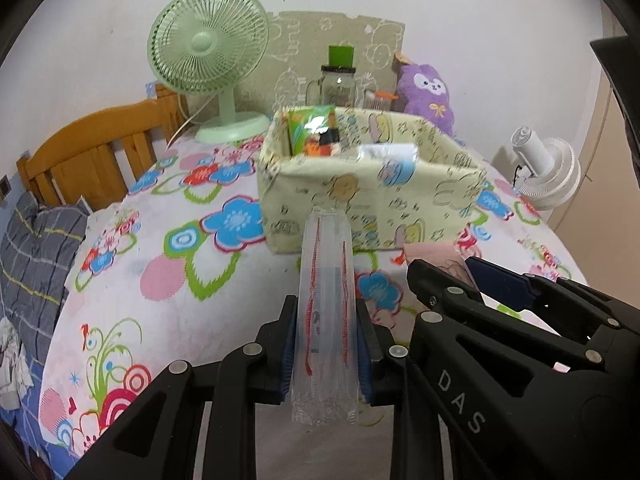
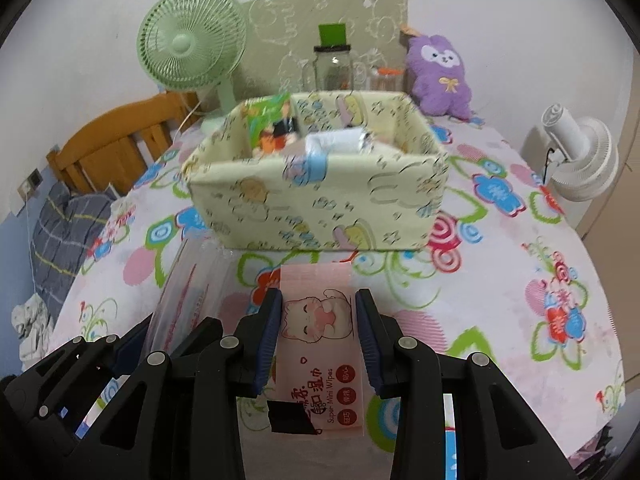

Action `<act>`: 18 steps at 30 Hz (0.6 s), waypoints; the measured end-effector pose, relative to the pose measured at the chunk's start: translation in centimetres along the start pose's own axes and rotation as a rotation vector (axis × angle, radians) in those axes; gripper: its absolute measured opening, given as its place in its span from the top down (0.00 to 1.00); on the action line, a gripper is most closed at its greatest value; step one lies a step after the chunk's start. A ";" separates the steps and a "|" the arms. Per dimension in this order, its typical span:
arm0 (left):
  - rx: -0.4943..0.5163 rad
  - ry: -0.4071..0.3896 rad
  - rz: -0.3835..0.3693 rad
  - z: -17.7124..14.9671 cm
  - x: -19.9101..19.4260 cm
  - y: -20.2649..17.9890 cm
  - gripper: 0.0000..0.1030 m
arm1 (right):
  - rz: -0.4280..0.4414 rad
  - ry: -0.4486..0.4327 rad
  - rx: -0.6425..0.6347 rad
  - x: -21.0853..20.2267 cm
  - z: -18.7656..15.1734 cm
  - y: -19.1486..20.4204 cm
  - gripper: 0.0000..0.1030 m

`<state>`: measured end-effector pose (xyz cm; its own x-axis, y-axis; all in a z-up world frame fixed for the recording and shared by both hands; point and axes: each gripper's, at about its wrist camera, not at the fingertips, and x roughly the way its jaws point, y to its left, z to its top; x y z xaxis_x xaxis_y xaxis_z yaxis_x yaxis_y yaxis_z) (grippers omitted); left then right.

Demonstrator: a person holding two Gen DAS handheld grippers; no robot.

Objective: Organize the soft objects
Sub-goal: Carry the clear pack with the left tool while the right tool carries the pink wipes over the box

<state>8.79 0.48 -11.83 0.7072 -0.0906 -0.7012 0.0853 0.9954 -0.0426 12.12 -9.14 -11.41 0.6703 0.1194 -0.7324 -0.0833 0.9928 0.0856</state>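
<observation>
My left gripper [image 1: 326, 316] is shut on a clear plastic packet with red lines [image 1: 328, 312], held above the floral tablecloth and pointing at the pale yellow fabric box [image 1: 360, 204]. My right gripper [image 2: 318, 312] is shut on a pink pack of mini wipes [image 2: 320, 340] with a cat drawing, just in front of the fabric box [image 2: 320, 208]. The box holds a green snack packet [image 2: 268, 116] and a clear-wrapped roll [image 2: 336, 142]. The right gripper [image 1: 472, 280] shows at the right of the left wrist view; the clear packet [image 2: 184, 292] shows at the left of the right wrist view.
A green desk fan [image 1: 208, 44] stands back left, a white fan [image 2: 580, 160] at the right edge. A glass jar [image 1: 336, 84] and a purple plush [image 2: 440, 72] stand behind the box. A wooden bed frame [image 1: 92, 152] and grey bedding [image 1: 32, 256] lie left of the table.
</observation>
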 end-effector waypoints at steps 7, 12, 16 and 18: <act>0.018 -0.044 0.004 1.6 -1.5 -1.1 0.76 | -0.006 -0.061 0.014 -2.3 1.5 -0.9 0.61; 0.025 -0.079 0.008 2.6 -2.8 -1.9 0.76 | -0.011 -0.105 0.023 -4.0 2.2 -1.6 0.61; 0.033 -0.112 0.004 3.4 -3.8 -2.5 0.76 | -0.016 -0.138 0.030 -5.4 3.0 -2.0 0.61; 0.037 -0.126 0.002 3.7 -4.3 -2.7 0.76 | -0.017 -0.154 0.031 -6.1 3.3 -2.2 0.61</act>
<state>8.10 -1.95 -6.10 0.7898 -0.0936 -0.6061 0.1080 0.9941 -0.0127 10.65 -12.08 -4.95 0.7769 0.0991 -0.6218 -0.0494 0.9941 0.0967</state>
